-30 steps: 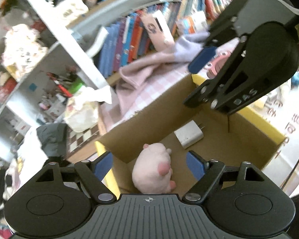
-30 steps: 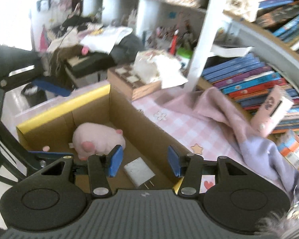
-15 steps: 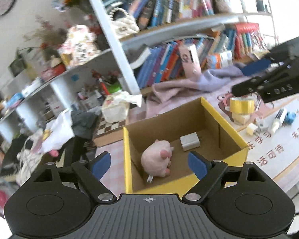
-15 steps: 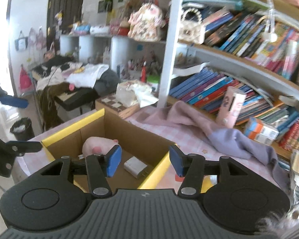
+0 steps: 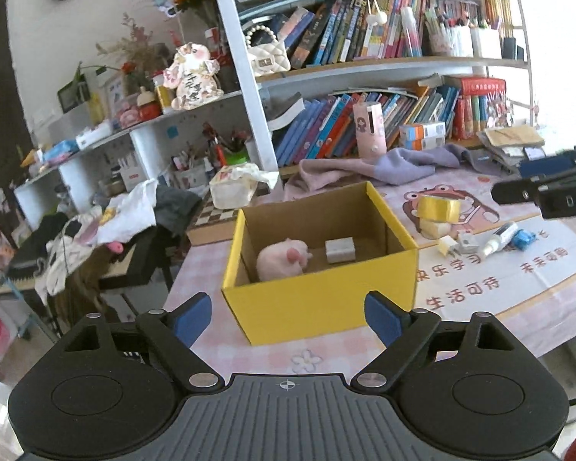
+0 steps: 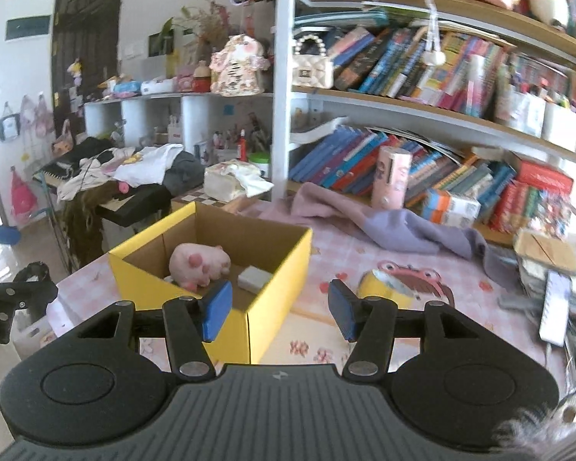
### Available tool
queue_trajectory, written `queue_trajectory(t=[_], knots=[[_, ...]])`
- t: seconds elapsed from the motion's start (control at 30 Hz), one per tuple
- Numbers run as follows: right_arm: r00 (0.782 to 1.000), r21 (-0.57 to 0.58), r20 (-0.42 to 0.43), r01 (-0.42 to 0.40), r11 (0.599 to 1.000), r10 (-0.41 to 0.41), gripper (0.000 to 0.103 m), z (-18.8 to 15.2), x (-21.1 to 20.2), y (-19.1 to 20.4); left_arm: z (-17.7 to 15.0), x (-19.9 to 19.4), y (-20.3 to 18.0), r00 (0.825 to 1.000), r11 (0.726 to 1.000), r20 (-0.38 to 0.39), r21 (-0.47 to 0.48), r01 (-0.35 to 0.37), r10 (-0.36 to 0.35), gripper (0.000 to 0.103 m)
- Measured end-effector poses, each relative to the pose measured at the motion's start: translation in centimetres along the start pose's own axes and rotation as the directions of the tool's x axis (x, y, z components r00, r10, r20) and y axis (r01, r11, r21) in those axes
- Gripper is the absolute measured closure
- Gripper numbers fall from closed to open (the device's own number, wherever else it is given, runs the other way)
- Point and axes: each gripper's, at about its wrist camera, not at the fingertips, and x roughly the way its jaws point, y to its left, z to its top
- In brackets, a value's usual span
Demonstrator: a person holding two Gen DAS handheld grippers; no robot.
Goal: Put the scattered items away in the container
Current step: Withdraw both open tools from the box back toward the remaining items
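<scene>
A yellow cardboard box (image 5: 318, 303) (image 6: 284, 280) stands on the pink table. Inside lie a pink plush pig (image 5: 282, 263) (image 6: 199, 263) and a grey charger block (image 5: 340, 250) (image 6: 254, 277). Right of the box lie a gold tape roll (image 5: 439, 207) (image 6: 384, 284), a white tube (image 5: 499, 239), a blue item (image 5: 523, 237) and small pale bits (image 5: 455, 244). My left gripper (image 5: 288, 317) is open and empty, held back in front of the box. My right gripper (image 6: 278, 307) is open and empty, near the box's right corner; it shows at the right edge of the left wrist view (image 5: 545, 196).
A pink-and-purple cloth (image 5: 372, 165) lies behind the box, against a bookshelf (image 5: 364, 123). A tissue box (image 5: 234, 188) on a chequered board stands at back left. A cluttered side table with clothes (image 5: 107, 226) is to the left. Papers and a power strip (image 6: 555, 307) lie at right.
Both grippers have pulled up and back from inside the box, empty. The box, the pig and the charger stay where they were. The scattered items right of the box have come into view.
</scene>
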Motion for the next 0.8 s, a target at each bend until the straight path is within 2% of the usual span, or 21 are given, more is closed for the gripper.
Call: queue_trajectory(t=[0.17,0.33,0.6,0.8], knots=[[0.999,0.007,0.005,0.047,0.999,-0.047,0.047,-2.6,-2.6,0.7,-2.0,-0.1,-1.0,0.997,0.993,-0.045,-0.096,0.062,-0.067,0.009],[0.996,-0.005,-0.023,0.086,0.996,-0.086,0.046,-4.8,-3.7,1.2,-3.6,-0.3,-2.2,0.995,0.990,-0.062,-0.123,0.070,-0.078,0.009],[0.987,-0.010,-0.071,0.144,0.990,-0.144,0.043,-8.2,-4.4,1.5,-5.7,-0.4,-3.6,0.994,0.989,-0.086,-0.142,0.052,-0.064,0.009],[0.980,-0.015,-0.117,0.161,0.987,-0.161,0.038,-9.5,-4.4,1.1,-6.3,0.1,-5.8,0.986,0.988,-0.119,-0.111,0.102,-0.116,0.009]])
